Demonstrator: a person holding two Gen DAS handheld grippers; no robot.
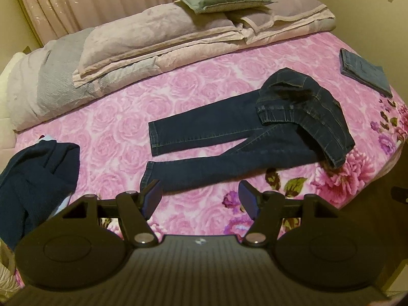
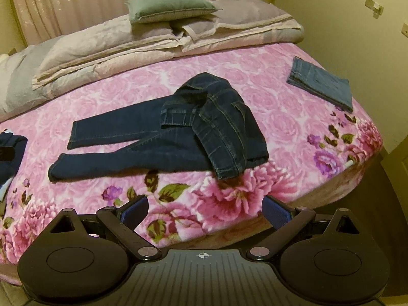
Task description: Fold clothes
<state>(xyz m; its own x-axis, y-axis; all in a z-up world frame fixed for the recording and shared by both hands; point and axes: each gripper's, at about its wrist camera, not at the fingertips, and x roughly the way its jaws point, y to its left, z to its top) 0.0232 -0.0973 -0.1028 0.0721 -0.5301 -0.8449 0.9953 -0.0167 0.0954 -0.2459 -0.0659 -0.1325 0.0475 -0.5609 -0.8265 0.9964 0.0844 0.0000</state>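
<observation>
Both grippers, left point(image 1: 200, 196) and right point(image 2: 205, 209), jaws apart, empty, near bed edge. Dark jeans point(image 2: 153, 142) mid-bed, waist flopped over legs; risk: grabbing one layer drags the bunch.

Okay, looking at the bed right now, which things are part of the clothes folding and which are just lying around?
Part of the job:
- dark jeans, spread out, waist end flopped over
- folded lighter jeans, near the far right corner
- dark blue garment pile, at the left
- left gripper and right gripper, jaws open, empty

Just lying about:
- green pillow
- folded quilts
- floral blanket
</observation>
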